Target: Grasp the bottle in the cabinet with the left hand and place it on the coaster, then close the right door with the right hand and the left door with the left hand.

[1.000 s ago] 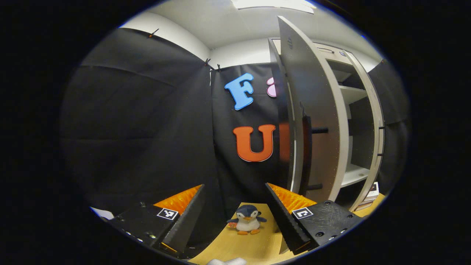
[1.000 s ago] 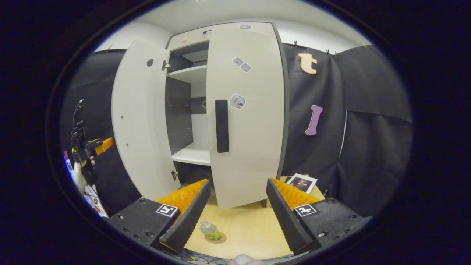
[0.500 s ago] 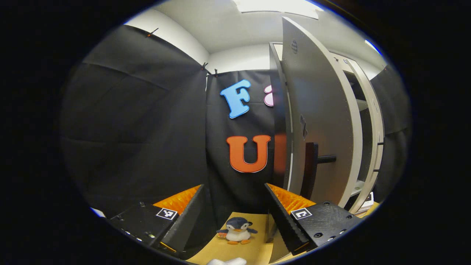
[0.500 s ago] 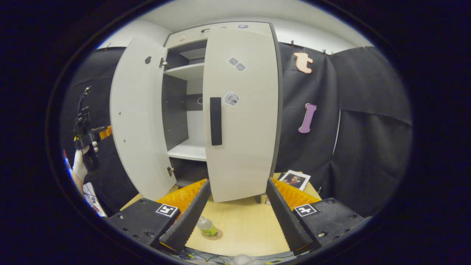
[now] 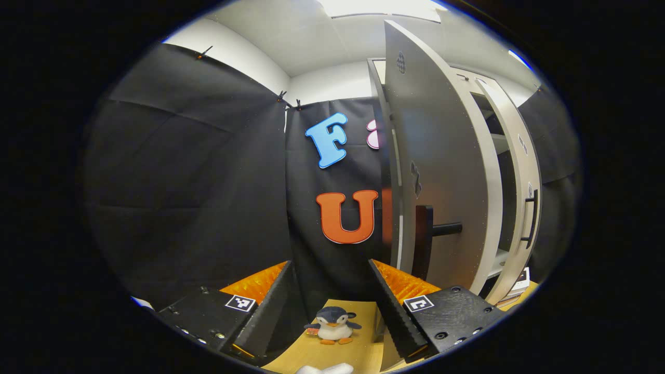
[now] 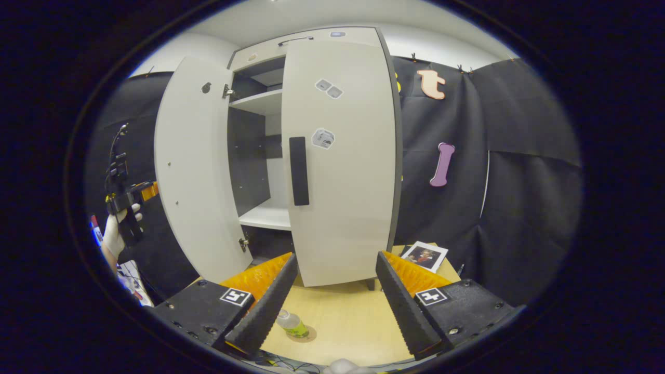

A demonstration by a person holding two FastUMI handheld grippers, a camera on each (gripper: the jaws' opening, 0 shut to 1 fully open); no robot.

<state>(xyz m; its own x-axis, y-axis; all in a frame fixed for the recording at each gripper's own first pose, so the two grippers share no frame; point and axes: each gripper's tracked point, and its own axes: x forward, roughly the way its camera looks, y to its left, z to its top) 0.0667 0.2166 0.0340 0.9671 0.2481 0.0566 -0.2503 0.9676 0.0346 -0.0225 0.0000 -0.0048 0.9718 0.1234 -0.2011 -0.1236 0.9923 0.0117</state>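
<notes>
Already I am seeing the small clear plastic bottle with a yellow-green label [image 6: 292, 324] standing on the round brown coaster [image 6: 305, 333] on the pale wooden worktop [image 6: 343, 322], so the placing looks done. Judging by the flat white right door [image 6: 340, 156], it is lying about shut, while the white left door [image 6: 189, 171] is hanging wide open. I am holding the left gripper [image 5: 328, 301] open and empty beside that door's outer face; the right gripper [image 6: 335, 306] is likewise gaping, empty. A small plush penguin [image 5: 332, 325] and a printed photo [image 6: 425, 256] are sitting clear of the swing.

Bottle [image 6: 291, 324] base hidden behind right gripper finger [image 6: 262, 306]; photo [image 6: 425, 256] subject too small.
</notes>
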